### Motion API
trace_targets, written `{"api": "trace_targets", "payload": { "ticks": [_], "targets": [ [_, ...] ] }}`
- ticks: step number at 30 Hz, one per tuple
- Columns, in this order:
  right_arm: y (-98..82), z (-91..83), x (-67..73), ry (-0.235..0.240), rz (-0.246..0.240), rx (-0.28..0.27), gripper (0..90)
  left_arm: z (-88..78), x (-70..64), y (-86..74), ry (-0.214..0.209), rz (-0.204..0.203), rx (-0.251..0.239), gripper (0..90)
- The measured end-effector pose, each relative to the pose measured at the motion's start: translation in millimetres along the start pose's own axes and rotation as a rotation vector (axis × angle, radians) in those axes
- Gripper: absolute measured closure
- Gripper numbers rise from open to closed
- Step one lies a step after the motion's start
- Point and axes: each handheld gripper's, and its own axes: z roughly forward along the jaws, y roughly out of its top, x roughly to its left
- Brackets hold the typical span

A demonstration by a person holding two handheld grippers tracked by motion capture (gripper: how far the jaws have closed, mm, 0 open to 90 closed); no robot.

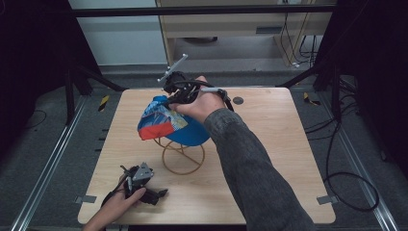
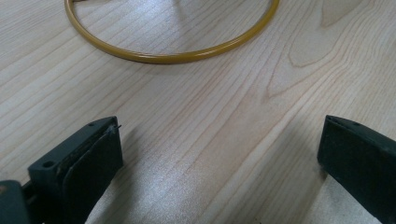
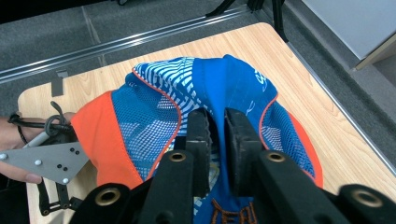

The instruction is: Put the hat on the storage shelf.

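Wooden table (image 1: 269, 159), dark lab behind. Cap (image 1: 168, 122) is sitting mid-frame atop wire stand (image 1: 183, 156); right gripper (image 3: 217, 128) is pinching its crown. Left gripper (image 2: 219, 158), lower left, is resting agape. Likely lifting next: needs straight upward pull.

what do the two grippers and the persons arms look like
Both grippers are black with flat dark jaw pads. The left gripper carries a grey three-cornered plate with small screws and thin black cables. The right gripper has a grey rod on top and a black cable. The right arm wears a grey knitted sleeve.
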Motion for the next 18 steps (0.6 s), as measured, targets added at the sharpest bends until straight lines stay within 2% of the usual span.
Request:
{"api": "trace_targets", "payload": {
  "ticks": [7, 8, 18],
  "targets": [
    [-1.9, -1.2, -0.3, -0.012, 0.01, 0.0, 68.7, 0.0, 0.1, 0.0, -0.001, 0.0, 0.0, 0.0],
    [-2.2, -1.7, 0.2, -0.022, 0.015, 0.001, 61.8, 0.0, 0.1, 0.0, -0.001, 0.0, 0.0, 0.0],
    [-6.1, -2.9, 2.1, -0.043, 0.033, 0.002, 43.5, 0.0, 0.1, 0.0, -0.001, 0.0, 0.0, 0.0]
  ]
}}
